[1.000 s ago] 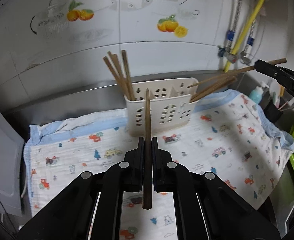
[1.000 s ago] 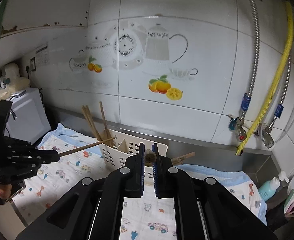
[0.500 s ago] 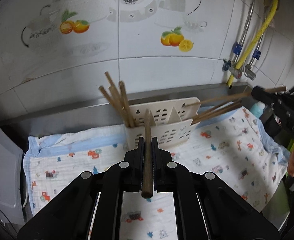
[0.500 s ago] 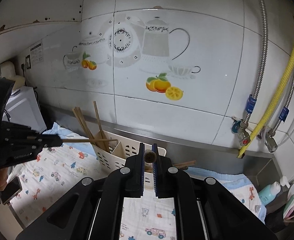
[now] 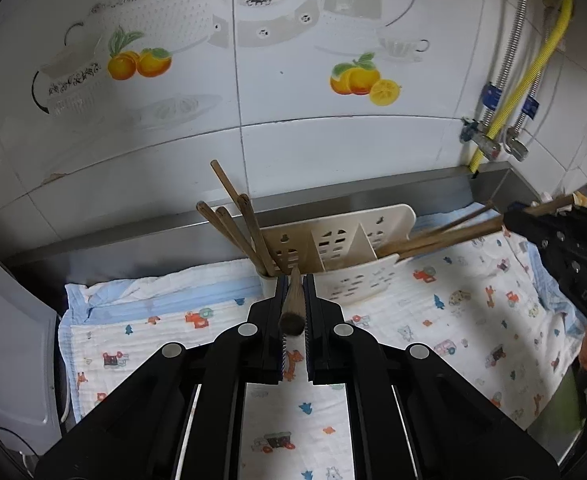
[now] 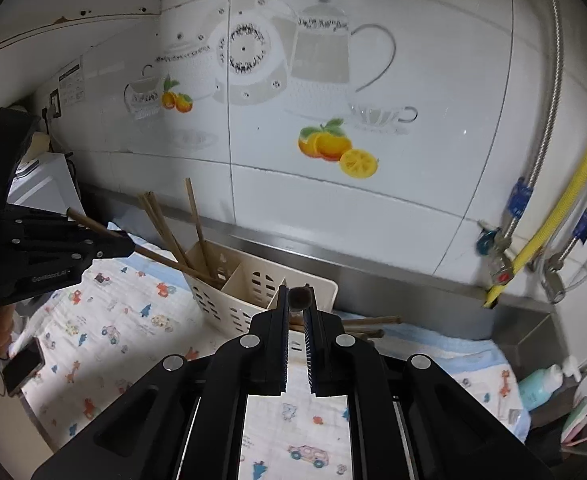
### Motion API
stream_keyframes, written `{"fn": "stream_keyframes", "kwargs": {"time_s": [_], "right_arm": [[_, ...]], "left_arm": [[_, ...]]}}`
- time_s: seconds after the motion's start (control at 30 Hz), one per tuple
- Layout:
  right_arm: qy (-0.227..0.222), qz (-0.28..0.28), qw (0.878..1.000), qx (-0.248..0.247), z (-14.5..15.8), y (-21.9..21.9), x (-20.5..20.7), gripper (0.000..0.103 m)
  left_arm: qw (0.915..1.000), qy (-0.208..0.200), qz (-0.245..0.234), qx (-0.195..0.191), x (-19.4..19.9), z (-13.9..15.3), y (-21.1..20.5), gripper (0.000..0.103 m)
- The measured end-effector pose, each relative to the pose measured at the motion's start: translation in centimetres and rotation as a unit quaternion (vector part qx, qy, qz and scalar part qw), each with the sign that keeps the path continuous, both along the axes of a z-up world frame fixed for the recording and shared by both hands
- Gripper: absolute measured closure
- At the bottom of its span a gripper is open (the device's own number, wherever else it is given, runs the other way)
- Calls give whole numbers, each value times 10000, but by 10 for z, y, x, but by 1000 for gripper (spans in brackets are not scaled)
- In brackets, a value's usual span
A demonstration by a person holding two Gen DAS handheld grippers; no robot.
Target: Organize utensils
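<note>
Both grippers are loaded here. The left gripper (image 5: pixel 294 300) is pinching a wooden chopstick (image 5: pixel 292 308) between its jaws, butt end facing the camera, tip angled down into the left compartment of the cream utensil caddy (image 5: pixel 357 276). Four more chopsticks (image 5: pixel 237 232) lean out of that same compartment to the left. Over on the right, the right gripper (image 6: pixel 296 304) is clamped on its own chopstick (image 6: pixel 299 297), seen end-on, above the caddy's right end, where another bundle of chopsticks (image 5: pixel 441 236) slants out. The caddy stands on a cartoon-print cloth (image 5: pixel 453 312) against the tiled wall (image 6: pixel 373 200).
</note>
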State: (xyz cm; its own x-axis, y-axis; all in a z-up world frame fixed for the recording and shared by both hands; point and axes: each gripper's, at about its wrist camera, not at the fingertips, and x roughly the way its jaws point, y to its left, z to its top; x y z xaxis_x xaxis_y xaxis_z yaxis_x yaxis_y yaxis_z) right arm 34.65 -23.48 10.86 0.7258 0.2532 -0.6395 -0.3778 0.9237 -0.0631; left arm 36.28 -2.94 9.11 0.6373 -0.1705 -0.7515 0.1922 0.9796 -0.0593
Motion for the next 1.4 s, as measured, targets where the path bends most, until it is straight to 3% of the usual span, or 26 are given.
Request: {"fn": "stream_keyframes", "kwargs": {"time_s": [0.33,0.67,0.8,0.97,1.03,1.17,1.4], "right_arm": [[181,-55,9998,-55,-11,6,18,96],[76,-138,9999,21,-10,3,15,92],[-61,-188,9998,55,-4,1,6,85],[-199,-254,9995,-2,-1,-1,-11,81],[-232,-268,9994,27,-1,-2,-19,77],[-313,-327,9990,71,-4,-4,-36,73],[-416,-380,9984,91,-17,-2,-71,62]], "left_arm": [[9999,86,9,-74,18,-11,-3,97],[9995,-241,-73,-180,9,-4,-1,94],[9990,-396,-55,-213,-1,0,2,75],[9980,-585,3,-258,-19,3,7,72],[9975,-640,39,-280,-26,3,10,64],[9965,-776,101,-292,-46,2,16,60],[9937,-1060,307,-172,-84,-6,25,36]]}}
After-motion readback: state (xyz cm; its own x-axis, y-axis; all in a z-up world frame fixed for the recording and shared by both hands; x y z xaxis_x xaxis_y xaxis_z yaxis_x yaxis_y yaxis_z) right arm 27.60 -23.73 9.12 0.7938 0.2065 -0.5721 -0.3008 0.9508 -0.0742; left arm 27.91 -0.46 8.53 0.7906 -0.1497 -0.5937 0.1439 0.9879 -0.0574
